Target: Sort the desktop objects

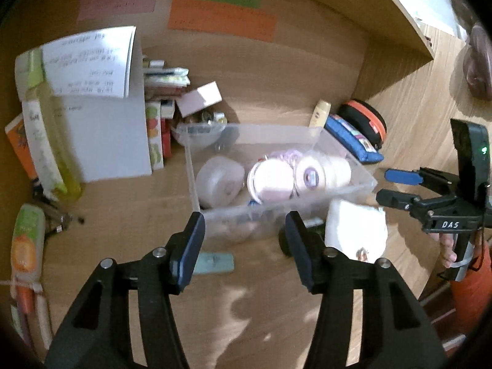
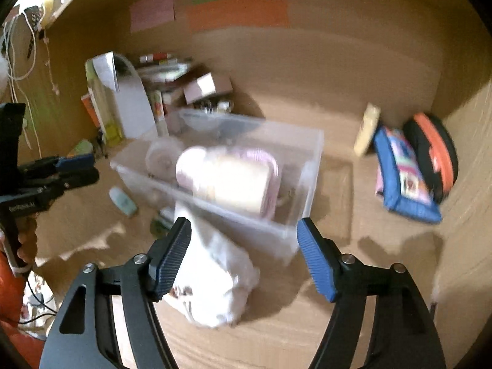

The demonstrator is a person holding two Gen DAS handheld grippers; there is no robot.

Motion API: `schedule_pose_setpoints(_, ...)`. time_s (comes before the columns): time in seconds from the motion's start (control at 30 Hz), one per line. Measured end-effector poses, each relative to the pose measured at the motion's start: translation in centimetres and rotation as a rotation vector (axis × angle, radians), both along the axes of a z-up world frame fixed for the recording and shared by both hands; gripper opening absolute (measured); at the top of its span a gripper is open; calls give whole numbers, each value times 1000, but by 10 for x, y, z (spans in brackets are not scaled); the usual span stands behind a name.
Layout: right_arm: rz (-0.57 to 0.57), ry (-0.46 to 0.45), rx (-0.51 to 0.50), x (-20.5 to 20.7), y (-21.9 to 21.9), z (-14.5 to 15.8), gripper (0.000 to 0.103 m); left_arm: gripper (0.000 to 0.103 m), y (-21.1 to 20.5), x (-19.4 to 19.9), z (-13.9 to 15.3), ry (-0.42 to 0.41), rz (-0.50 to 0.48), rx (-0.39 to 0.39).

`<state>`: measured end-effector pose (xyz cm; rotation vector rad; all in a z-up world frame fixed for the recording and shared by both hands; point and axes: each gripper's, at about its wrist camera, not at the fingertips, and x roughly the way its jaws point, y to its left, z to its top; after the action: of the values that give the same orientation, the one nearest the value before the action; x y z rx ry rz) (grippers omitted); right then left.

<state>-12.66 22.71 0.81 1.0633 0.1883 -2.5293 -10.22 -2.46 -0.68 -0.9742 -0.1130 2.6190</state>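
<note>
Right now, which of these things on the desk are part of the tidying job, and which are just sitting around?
Part of the job:
- clear plastic bin
- thread spools inside the bin
- white packet beside the bin
- small teal bottle in front of the bin
- left gripper and right gripper, both open

Probably just lying about:
- blue pouch
- orange and black case
- books
- coloured notes on the wall

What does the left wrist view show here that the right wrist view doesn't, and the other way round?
Only the left wrist view shows the orange-and-green tube lying at the desk's far left, and the right gripper from the side, by the bin's right end.

Only the right wrist view shows the hanging white cords at the upper left, and the left gripper from the side.

Both show the clear plastic bin holding pale rolls, the white bag in front of it, the blue pouch, and the coloured notes on the back panel. Both grippers are open and empty.
</note>
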Motion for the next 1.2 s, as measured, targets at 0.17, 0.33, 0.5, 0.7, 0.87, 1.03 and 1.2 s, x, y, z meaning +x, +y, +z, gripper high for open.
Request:
schedule_pose_setpoints(0.17,31,-115,-16,-2,-6,-39,68,54,2,11,-11,-36,3,7)
schedule_pose_setpoints(0.33,75,-130,-83,4,-8,-49,29,54,5,23,-13,-35,10,-1)
schedule_pose_setpoints(0.5,41,-63,-93,23,2,-33,22,54,8,31,-9,-23,15,4)
schedule_pose_setpoints(0.7,-61,49,2,44,23,-7,22,54,21,40,-6,-8,-15,18)
schedule_pose_setpoints(0.87,-156,120,151,55,40,3,22,54,34,50,-5,-3,-47,20)
schedule_pose_setpoints(1.03,-200,83,223,52,58,-6,23,54,39,57,-5,2,-62,25)
schedule_pose_setpoints(1.2,-240,-24,169,45,77,-21,26,54,37,61,-8,-6,-48,21)
